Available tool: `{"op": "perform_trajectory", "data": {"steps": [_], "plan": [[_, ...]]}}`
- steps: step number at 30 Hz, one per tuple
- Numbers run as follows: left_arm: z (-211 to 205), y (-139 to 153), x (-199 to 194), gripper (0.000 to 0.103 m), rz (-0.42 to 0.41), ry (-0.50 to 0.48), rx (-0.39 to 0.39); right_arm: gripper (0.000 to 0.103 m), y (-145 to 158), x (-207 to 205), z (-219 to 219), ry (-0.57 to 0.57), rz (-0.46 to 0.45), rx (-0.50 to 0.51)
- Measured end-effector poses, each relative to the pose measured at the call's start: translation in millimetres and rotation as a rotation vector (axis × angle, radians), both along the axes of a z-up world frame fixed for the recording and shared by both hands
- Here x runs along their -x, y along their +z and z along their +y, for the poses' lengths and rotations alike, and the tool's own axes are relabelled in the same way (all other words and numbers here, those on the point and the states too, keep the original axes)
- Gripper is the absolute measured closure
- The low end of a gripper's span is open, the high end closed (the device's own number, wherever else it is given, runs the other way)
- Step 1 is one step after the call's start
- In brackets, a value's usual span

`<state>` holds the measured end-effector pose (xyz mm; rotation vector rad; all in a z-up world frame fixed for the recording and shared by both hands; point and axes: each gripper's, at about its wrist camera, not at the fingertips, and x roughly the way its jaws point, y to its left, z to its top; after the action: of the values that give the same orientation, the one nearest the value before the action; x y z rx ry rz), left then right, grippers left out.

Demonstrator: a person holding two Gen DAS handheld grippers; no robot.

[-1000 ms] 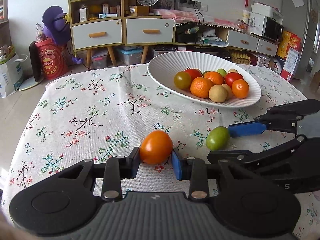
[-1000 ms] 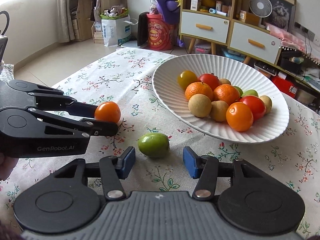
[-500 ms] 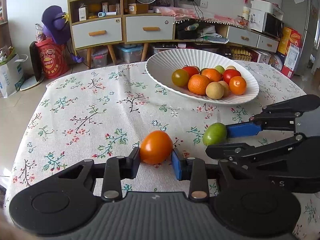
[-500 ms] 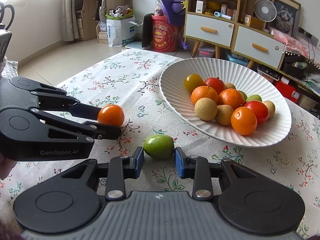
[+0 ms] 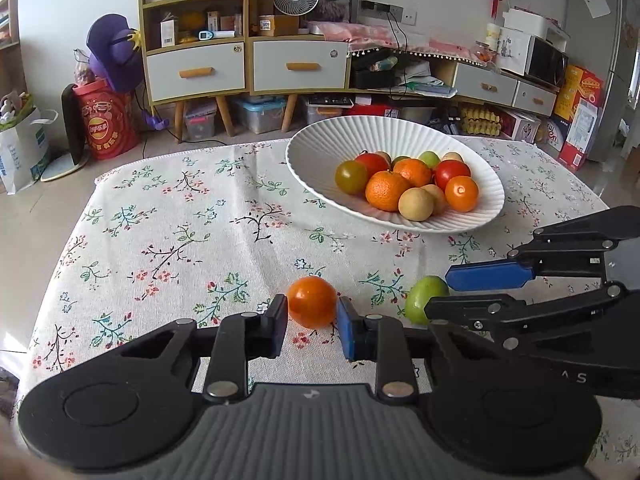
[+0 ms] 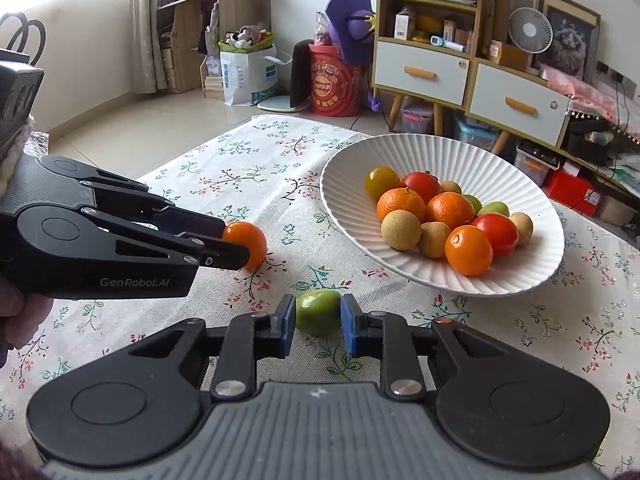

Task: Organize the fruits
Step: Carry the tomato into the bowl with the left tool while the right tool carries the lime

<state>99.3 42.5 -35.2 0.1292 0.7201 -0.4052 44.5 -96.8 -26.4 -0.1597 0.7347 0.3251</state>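
Note:
An orange tomato-like fruit point(image 5: 312, 300) rests on the floral tablecloth point(image 5: 180, 240). My left gripper point(image 5: 312, 314) has its jaws closing on it, both pads against its sides. To its right lies a green fruit point(image 5: 422, 298), and the right gripper point(image 5: 440, 292) pinches it. In the right wrist view the green fruit point(image 6: 318, 312) sits between the blue pads of the right gripper point(image 6: 318, 322), whose jaws are closing tight on it. The left gripper point(image 6: 236, 242) there holds the orange fruit point(image 6: 252, 240). A white ribbed bowl point(image 5: 320, 148) behind them holds several fruits.
The bowl point(image 6: 340, 208) stands at the table's far right. A hand point(image 6: 16, 320) holds the left gripper at the left edge. Beyond the table are a drawer cabinet point(image 5: 248, 64), a red bucket point(image 5: 104, 124) and boxes on the floor.
The right jaws went from wide apart to tight on the green fruit. The left jaws squeezed a little closer on the orange fruit. Neither fruit has shifted on the cloth.

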Motion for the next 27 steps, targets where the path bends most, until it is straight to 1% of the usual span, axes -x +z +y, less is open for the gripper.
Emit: {"op": "perform_trajectory", "data": {"steps": [2,3,4,5,6,9,11,13,15,17,18,19,21,23,27], "plan": [[-0.9,-0.4,0.1,0.085,0.004,0.001,-0.005,0.079,-1.4,-2.2,-3.3,-0.006,0.024,-0.011],[-0.7,-1.5,0.1,0.085,0.007,0.001,-0.006,0.076,-2.6,-2.0,-4.4,-0.014,0.029,-0.018],[-0.5,-2.8,0.6,0.084,0.006,0.001,-0.008,0.067,-3.6,-1.8,-5.6,-0.019,0.033,-0.021],[-0.3,-4.0,1.1,0.083,0.003,0.001,-0.011,0.06,-4.5,-2.4,-5.9,-0.021,0.034,-0.02],[0.1,-5.2,1.3,0.083,-0.001,0.001,-0.012,0.058,-5.2,-2.6,-5.3,-0.021,0.033,-0.014],[0.0,-7.3,0.9,0.075,-0.01,-0.007,0.0,0.055,-7.3,-4.6,-4.7,-0.025,0.031,-0.006],[-1.4,-7.8,1.0,0.063,-0.025,-0.009,0.002,0.055,-9.0,-6.4,-3.5,-0.03,0.031,-0.01],[-2.8,-9.0,-0.6,0.058,-0.037,-0.009,0.006,0.056,-11.5,-7.5,-1.6,-0.028,0.03,-0.009],[-3.7,-11.0,-4.4,0.058,-0.033,-0.002,0.01,0.059,-14.3,-7.7,1.0,-0.022,0.029,-0.006],[-3.5,-13.4,-8.0,0.058,-0.024,0.004,0.029,0.06,-17.5,-7.7,3.7,-0.014,0.032,0.0],[-3.6,-14.5,-9.7,0.058,-0.018,0.005,0.038,0.061,-18.3,-7.9,4.6,-0.012,0.031,0.005],[-3.9,-15.4,-10.6,0.059,-0.013,0.004,0.041,0.065,-19.0,-7.9,5.4,-0.009,0.028,0.007],[-5.7,-16.4,-11.7,0.063,-0.007,-0.004,0.034,0.07,-17.9,-7.8,5.5,-0.005,0.018,0.011],[-7.0,-17.4,-11.8,0.08,-0.004,-0.012,0.023,0.071,-16.8,-8.5,4.6,-0.002,0.017,0.006],[-5.1,-16.3,-11.8,0.08,0.004,0.005,0.019,0.071,-14.6,-6.9,3.6,-0.01,0.008,0.004]]}}
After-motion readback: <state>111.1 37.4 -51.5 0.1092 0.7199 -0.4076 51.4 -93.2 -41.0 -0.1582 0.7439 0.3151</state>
